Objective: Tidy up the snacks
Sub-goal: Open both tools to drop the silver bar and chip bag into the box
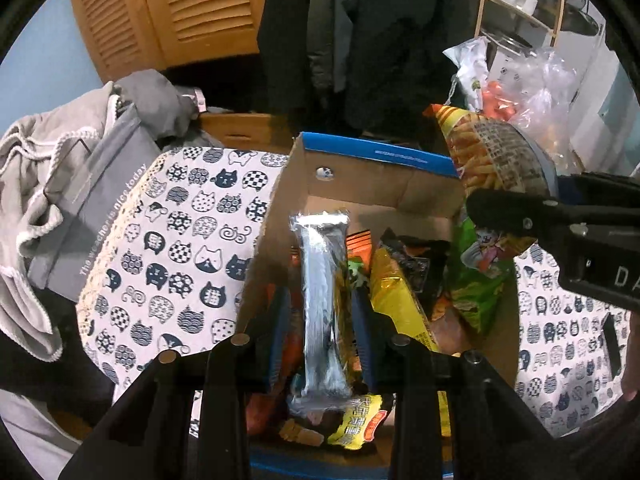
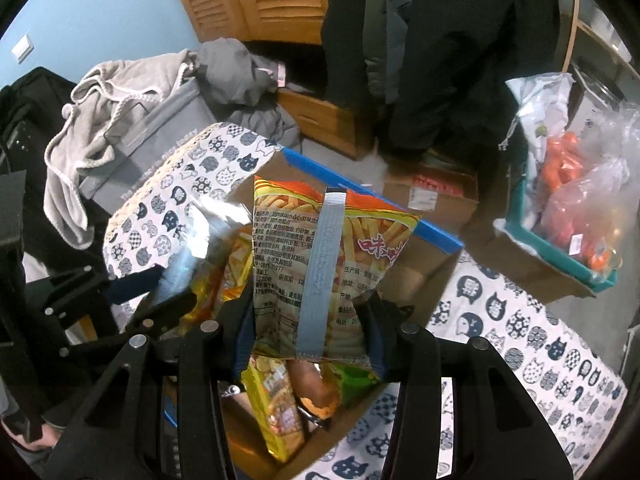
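Observation:
A cardboard box with a blue rim (image 1: 376, 156) (image 2: 360, 188) sits on a cat-print cloth and holds several snack packs. My left gripper (image 1: 322, 320) is shut on a silver-backed snack pack (image 1: 322, 292), held over the box. It shows at the left of the right wrist view (image 2: 188, 256). My right gripper (image 2: 312, 320) is shut on a fries-print snack bag (image 2: 320, 264), held above the box's right side. That bag (image 1: 492, 168) and the right gripper's body show at the right of the left wrist view.
The cat-print cloth (image 1: 176, 240) (image 2: 520, 340) covers the surface. A grey box with clothes (image 1: 80, 184) stands at the left. A teal tray with plastic-wrapped orange items (image 2: 568, 216) is at the right. A second cardboard box (image 2: 432, 192) lies behind. Dark coats (image 1: 360, 40) hang behind.

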